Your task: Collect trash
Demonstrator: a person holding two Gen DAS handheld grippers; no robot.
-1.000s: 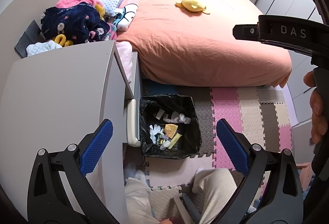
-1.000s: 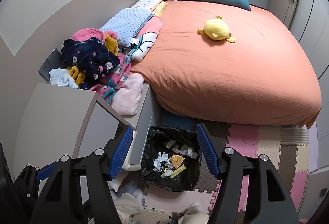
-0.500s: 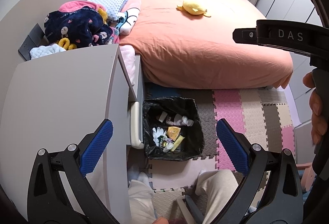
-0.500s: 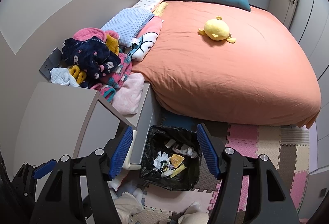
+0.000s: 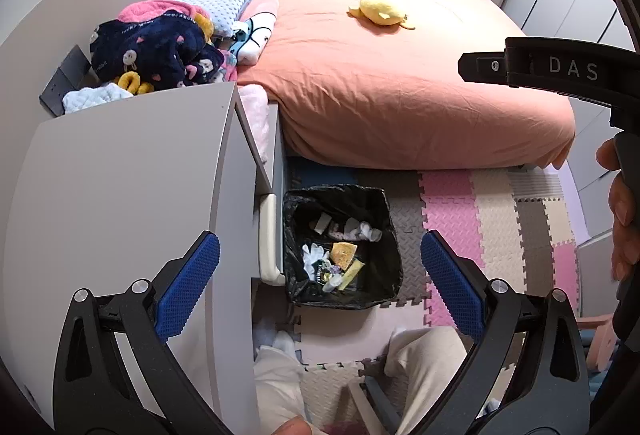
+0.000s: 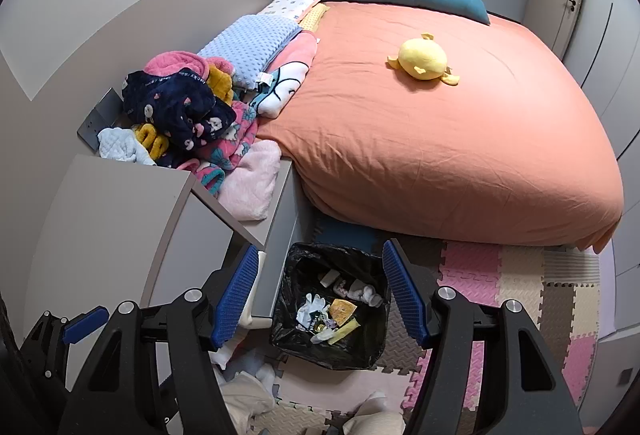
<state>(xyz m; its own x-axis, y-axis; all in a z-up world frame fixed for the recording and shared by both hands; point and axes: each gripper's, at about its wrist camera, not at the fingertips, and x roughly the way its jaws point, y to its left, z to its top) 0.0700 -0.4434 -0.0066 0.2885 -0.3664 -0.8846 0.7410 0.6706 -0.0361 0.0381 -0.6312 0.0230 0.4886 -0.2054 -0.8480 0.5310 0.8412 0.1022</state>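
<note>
Below, both grippers gape empty; trash bin (image 5: 340, 247) contents are hard to identify.

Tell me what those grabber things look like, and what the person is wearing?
Each grabber is black plastic with silver bolts. The left gripper and right gripper both have jaws lined with bumpy blue pads. Seen from the left wrist, the right one's black body has white letters "DAS". The person wears light cream trousers and white socks.

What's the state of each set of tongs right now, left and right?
Left tongs: open, holding nothing, above the trash bin.
Right tongs: open, holding nothing, above the same bin.
</note>
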